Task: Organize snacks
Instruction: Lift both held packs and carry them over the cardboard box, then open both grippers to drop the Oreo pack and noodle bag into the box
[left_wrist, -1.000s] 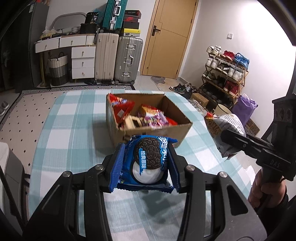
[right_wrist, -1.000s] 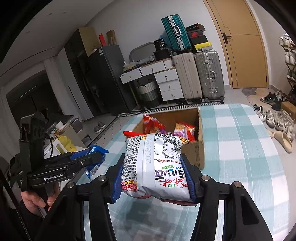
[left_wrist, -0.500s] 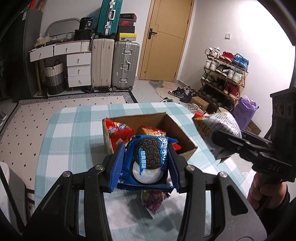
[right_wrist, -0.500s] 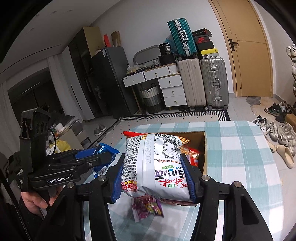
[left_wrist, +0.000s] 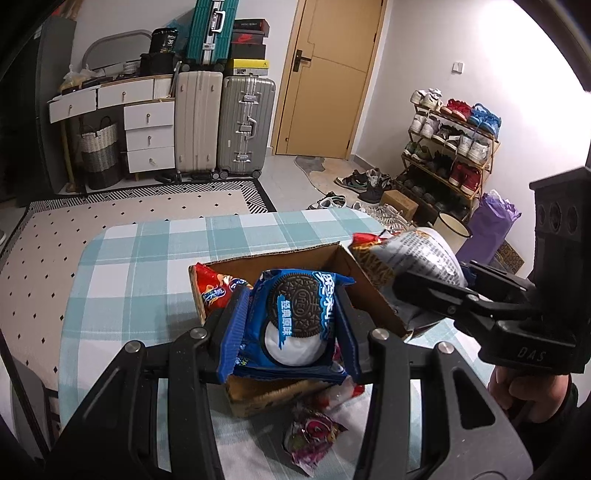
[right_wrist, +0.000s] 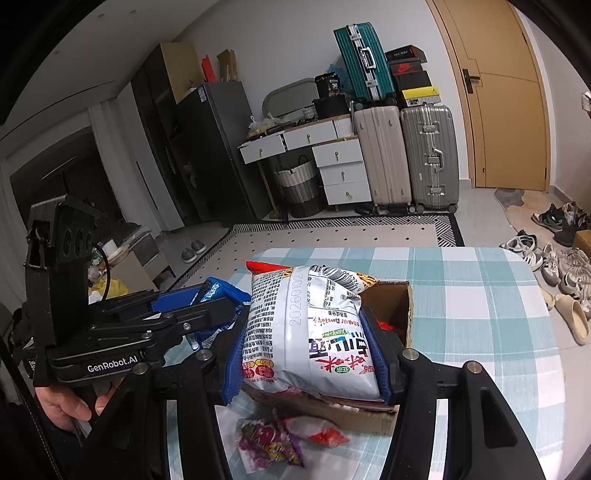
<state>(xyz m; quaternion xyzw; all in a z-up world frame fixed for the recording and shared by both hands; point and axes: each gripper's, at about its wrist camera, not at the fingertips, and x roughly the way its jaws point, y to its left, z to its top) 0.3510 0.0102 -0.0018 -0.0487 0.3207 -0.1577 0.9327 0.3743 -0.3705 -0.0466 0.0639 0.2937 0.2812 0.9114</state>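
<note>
My left gripper (left_wrist: 293, 326) is shut on a blue Oreo pack (left_wrist: 299, 317), held above the near part of an open cardboard box (left_wrist: 365, 291) on the checked tablecloth. My right gripper (right_wrist: 308, 347) is shut on a white-and-silver snack bag (right_wrist: 314, 325), also over the box (right_wrist: 402, 302). Each gripper shows in the other's view: the right one (left_wrist: 436, 291) with its bag at the right, the left one (right_wrist: 207, 310) with the blue pack at the left. A red snack bag (left_wrist: 214, 291) lies inside the box. A purple candy bag (left_wrist: 314, 435) and a small red-and-white pack (right_wrist: 314, 430) lie on the cloth in front of the box.
The table (right_wrist: 480, 295) has a teal and white checked cloth. Beyond it stand suitcases (left_wrist: 225, 122), a white drawer unit (left_wrist: 147, 136), a door (left_wrist: 328, 77) and a shoe rack (left_wrist: 450, 147). A person's hands (right_wrist: 70, 406) hold the gripper handles.
Both grippers have moved forward with their packs and are now over the box. The box looks nearer, and the purple candy bag in front of it has come into view.
</note>
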